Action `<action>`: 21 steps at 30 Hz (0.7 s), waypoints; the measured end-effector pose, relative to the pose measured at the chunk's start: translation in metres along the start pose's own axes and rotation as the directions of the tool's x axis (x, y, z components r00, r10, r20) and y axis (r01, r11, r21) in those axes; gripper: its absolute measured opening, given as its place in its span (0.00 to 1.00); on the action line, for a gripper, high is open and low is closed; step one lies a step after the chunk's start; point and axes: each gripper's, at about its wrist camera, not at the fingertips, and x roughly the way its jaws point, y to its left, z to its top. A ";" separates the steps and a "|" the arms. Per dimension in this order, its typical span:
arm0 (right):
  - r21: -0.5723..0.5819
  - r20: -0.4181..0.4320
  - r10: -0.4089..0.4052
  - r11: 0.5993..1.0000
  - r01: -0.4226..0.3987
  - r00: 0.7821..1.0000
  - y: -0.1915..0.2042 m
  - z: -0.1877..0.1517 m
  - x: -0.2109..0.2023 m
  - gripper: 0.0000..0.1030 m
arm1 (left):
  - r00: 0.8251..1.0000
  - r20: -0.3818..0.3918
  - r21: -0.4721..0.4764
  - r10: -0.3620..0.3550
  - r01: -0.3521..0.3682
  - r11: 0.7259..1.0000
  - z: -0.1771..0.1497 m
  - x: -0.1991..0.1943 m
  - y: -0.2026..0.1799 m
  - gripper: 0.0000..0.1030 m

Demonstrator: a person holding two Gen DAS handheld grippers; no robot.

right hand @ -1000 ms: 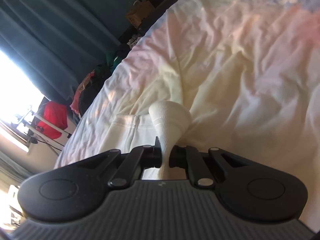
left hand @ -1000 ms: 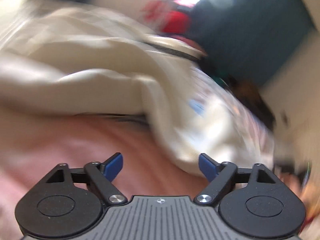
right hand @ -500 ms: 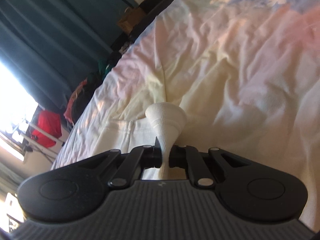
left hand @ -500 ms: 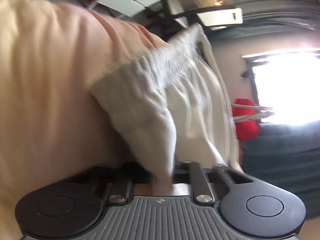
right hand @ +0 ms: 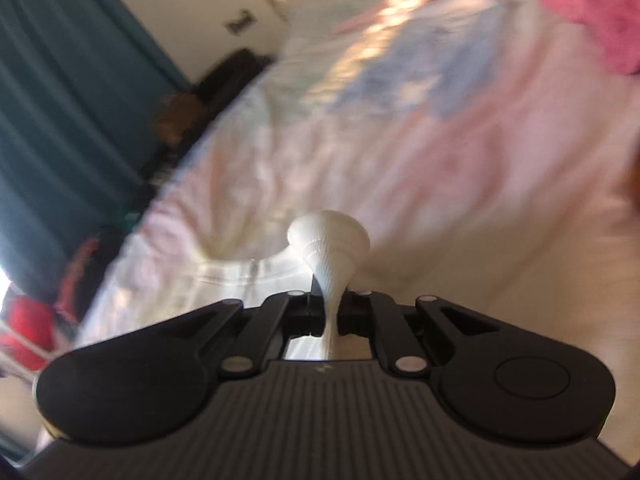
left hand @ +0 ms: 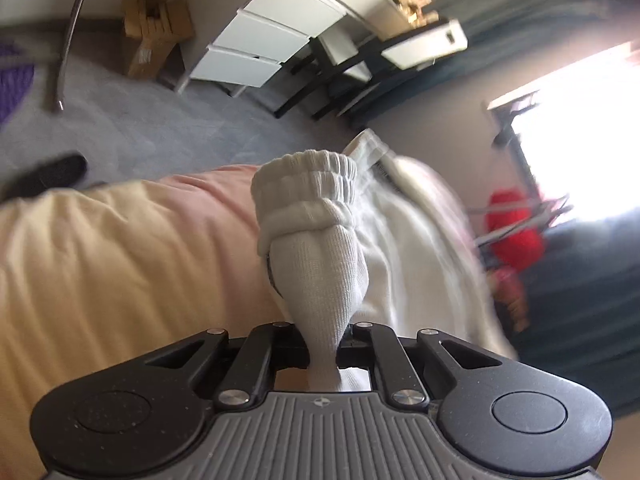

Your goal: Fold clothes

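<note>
The left tool (left hand: pixel 323 354) is clamped on a bunched ribbed cuff (left hand: pixel 308 200) of a white garment (left hand: pixel 400 264), where one second ago its blue-padded fingers stood apart over the bedding with nothing between them; the grasp was made within that interval, and half a second ago cloth was already caught between them. The right tool (right hand: pixel 330 316) remains clamped on a second bunch of white ribbed fabric (right hand: pixel 329 240), as in both earlier views. Both ends of the garment now appear secured, which in my judgement puts the task at the point of lifting and spreading the piece before any fold is laid; no fold is yet evident. The garment lies partly on the bed (left hand: pixel 100 264), over pale yellow and pink bedding, and trails away from the left tool toward the window (left hand: pixel 580 132). The right wrist view has swung and blurred since half a second ago, which suggests that hand is travelling. Limits of observation: the stretch of garment between the two grasps is not shown in either view, so it cannot be confirmed that both tools hold the same item, nor what kind of garment it is. The fingertips of both tools are buried in cloth. The right view is too smeared to resolve seams or the pink item (right hand: pixel 588 8) at upper right.
</note>
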 end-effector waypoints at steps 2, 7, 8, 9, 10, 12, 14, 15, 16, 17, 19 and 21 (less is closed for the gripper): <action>0.031 -0.050 -0.039 0.999 0.041 0.998 -0.012 0.001 0.004 0.06 | 0.998 -0.028 0.096 0.065 -0.062 0.993 0.005 0.008 0.005 0.11; -0.048 -0.098 -0.058 0.997 0.054 0.994 -0.014 0.001 0.007 0.12 | 0.987 -0.006 0.251 0.162 -0.156 0.955 -0.013 0.005 -0.006 0.27; -0.069 -0.104 -0.061 0.996 0.054 0.993 -0.012 0.001 0.006 0.13 | 0.985 0.004 0.282 0.171 -0.165 0.945 -0.018 0.001 -0.007 0.38; -0.086 -0.105 -0.061 0.995 0.052 0.993 -0.009 0.000 0.003 0.16 | 0.984 0.019 0.308 0.177 -0.174 0.935 -0.022 -0.005 -0.009 0.50; -0.102 -0.104 -0.059 0.994 0.048 0.993 -0.006 0.001 0.000 0.26 | 0.982 0.041 0.335 0.184 -0.187 0.924 -0.026 -0.011 -0.012 0.56; -0.131 -0.088 -0.047 0.991 0.036 0.995 -0.001 0.002 -0.010 0.57 | 0.974 0.098 0.395 0.202 -0.224 0.891 -0.035 -0.022 -0.019 0.68; -0.170 -0.040 0.002 0.985 -0.009 0.999 0.009 0.002 -0.026 0.84 | 0.963 0.168 0.454 0.210 -0.265 0.850 -0.045 -0.027 -0.031 0.80; -0.194 -0.018 0.030 0.980 -0.033 0.999 0.014 0.002 -0.035 0.82 | 0.962 0.190 0.482 0.198 -0.267 0.834 -0.051 -0.028 -0.036 0.80; -0.218 0.003 0.059 0.974 -0.057 0.998 0.019 0.002 -0.044 0.82 | 0.960 0.212 0.509 0.185 -0.270 0.817 -0.057 -0.029 -0.042 0.80; -0.245 0.011 0.090 0.966 -0.085 0.996 0.025 0.001 -0.052 0.82 | 0.960 0.224 0.540 0.167 -0.265 0.799 -0.066 -0.031 -0.052 0.81; -0.295 0.001 0.155 0.944 -0.148 0.988 0.040 -0.005 -0.068 0.82 | 0.962 0.240 0.594 0.131 -0.252 0.764 -0.082 -0.028 -0.075 0.82; -0.334 -0.022 0.219 0.918 -0.213 0.976 0.054 -0.012 -0.085 0.82 | 0.965 0.249 0.643 0.086 -0.231 0.730 -0.100 -0.022 -0.102 0.84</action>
